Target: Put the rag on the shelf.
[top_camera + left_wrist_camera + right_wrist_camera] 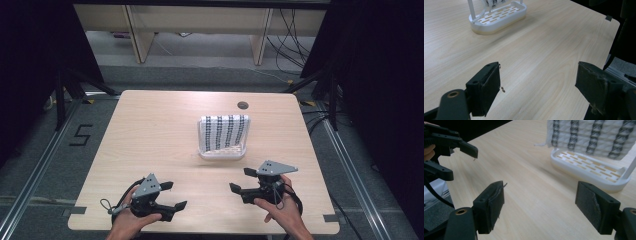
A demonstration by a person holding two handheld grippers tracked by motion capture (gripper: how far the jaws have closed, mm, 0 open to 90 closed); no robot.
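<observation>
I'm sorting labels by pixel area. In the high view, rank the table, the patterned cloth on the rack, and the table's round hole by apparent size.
1. table
2. patterned cloth
3. round hole
The gaps are plain, so nearness to the camera does not change the order.

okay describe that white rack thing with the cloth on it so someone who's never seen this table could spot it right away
Start at the light wooden table and look just right of its middle, nearer the far edge with the round cable hole. There stands a white oval rack with a slotted base, beyond both open hand-held grippers. A white cloth with dark patterned stripes hangs over it, the only fabric on the table.
</observation>
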